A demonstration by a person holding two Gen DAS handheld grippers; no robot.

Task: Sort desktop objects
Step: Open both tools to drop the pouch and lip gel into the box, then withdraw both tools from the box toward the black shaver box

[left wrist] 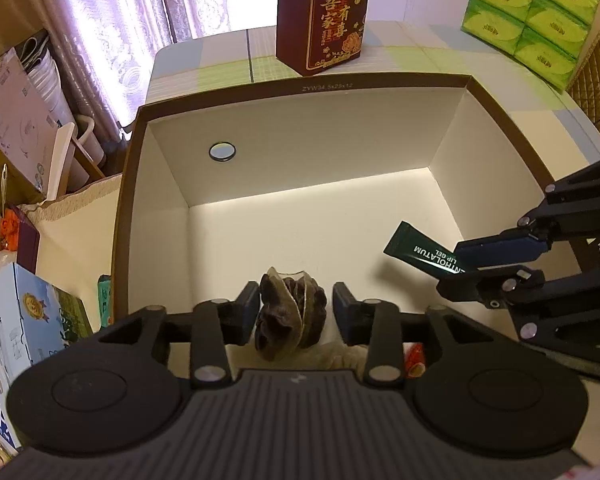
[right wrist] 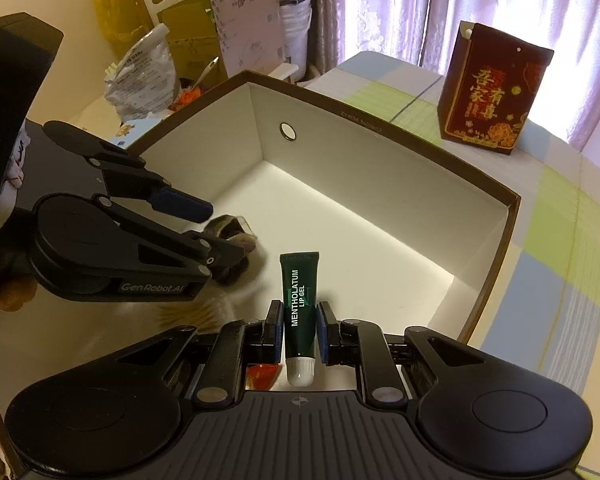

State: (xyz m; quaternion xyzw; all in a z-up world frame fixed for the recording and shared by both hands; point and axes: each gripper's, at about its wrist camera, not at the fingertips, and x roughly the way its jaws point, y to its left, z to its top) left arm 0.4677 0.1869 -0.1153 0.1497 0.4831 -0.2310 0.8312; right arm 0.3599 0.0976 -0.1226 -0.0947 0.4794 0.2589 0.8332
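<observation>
Desktop objects are going into the open cardboard box (left wrist: 300,80) on the bench: at left, the left hand-held gripper (left wrist: 296,312) hangs over the box floor, fingers spread either side of a dark, crinkly wrapped snack (left wrist: 288,312), light and crushable. At right, the right hand-held gripper (right wrist: 299,328) pinches a green lip gel tube (right wrist: 299,300) mid-body; the tube looks slick and squeezable, best taken near the firmer cap end.

Box (left wrist: 300,80): on the table (left wrist: 440,56), open at the top.
Dried fruit packet (left wrist: 288,316): inside the box, between the spread fingers of the left gripper (left wrist: 296,312).
Lip gel tube (right wrist: 299,312): inside the box, between the fingers of the right gripper (right wrist: 299,330), cap nearest the camera.
Gift bag (left wrist: 324,16): upright on the table, behind the box.
Tissue packs (left wrist: 532,20): stacked at the table's far right.
Red item (right wrist: 262,374): below the right gripper, left of the tube's cap.
</observation>
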